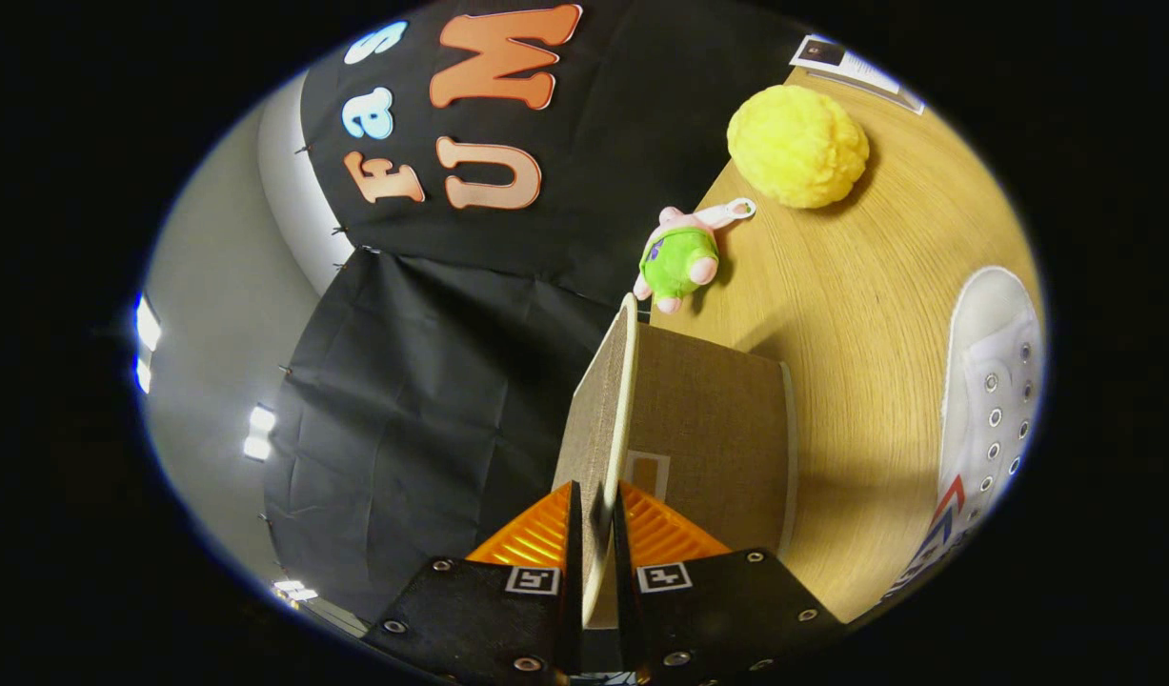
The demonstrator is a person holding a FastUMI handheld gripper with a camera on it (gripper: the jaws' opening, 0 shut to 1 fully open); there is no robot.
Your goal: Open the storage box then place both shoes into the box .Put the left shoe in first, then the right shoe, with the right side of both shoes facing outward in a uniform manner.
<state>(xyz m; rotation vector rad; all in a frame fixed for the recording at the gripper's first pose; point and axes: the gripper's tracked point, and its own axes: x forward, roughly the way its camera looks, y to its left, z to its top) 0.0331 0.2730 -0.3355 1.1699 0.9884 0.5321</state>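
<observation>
- Gripper (595,514): both fingers clamp the edge of the storage box lid (605,419), one finger on each face of the panel. The lid edge runs straight out between the fingertips.
- Lid: thin panel, grey-brown fabric faces, pale cream rim. It is seen nearly edge-on, swung away from the box body. Its far corner ends just short of the green plush toy (679,257).
- Storage box (713,438): same grey-brown fabric, sits on the wooden table (851,286) directly against the lid, on the lid's table side. A small label-holder frame (647,474) is on the box face, right beside the fingertip there. Cannot tell what is inside the box from this angle.
- White sneaker (989,400): canvas lace-up with metal eyelets and a white rubber toe cap, red and blue stripe marks on its side. It lies on the table, well apart from the box, on the side away from the lid. One shoe visible.
- Green plush toy: pink head and limbs, green body, white loop strap. It lies on the table just beyond the lid's far corner.
- Yellow fluffy ball (797,145): on the table beyond the plush toy, further from the box.
- Paper sheet (856,69): at the table's far edge, beyond the yellow ball.
- Black cloth wall (422,381): hangs on the lid's other side, away from the table.
</observation>
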